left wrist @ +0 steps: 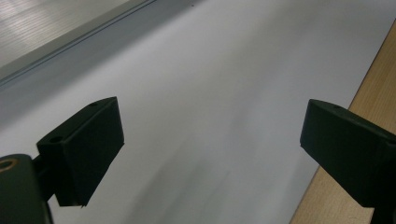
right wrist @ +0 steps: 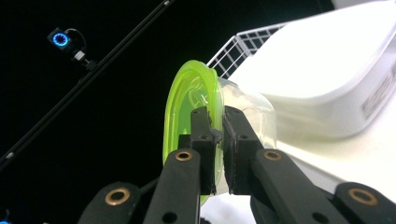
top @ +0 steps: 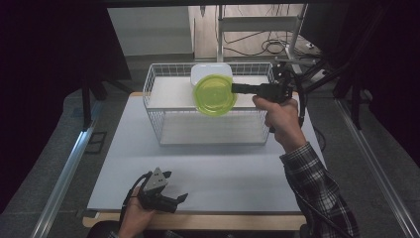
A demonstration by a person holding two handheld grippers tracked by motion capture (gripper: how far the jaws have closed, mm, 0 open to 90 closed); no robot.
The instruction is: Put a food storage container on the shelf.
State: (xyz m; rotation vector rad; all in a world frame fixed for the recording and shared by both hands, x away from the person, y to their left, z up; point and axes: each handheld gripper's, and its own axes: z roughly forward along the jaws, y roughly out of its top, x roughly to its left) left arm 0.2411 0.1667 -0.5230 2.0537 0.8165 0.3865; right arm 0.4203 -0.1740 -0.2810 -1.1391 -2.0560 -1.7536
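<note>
One green-lidded container is the thing in play: a clear round tub with a lime lid, held on its side above the white wire basket, its lid facing up toward the high camera. The right gripper has it by the rim, jaws closed down on the lid's edge, as the right gripper view shows plainly. The tub lies straight off the jaw tips, out to the person's left, with its flat face turned sideways to them. Just behind it a white rectangular box rests on the basket's upper shelf. The left gripper sits well apart at the near edge of the white table, jaws spread wide with nothing between them. The right hand is plainly the nearer one for any placing into the basket.
</note>
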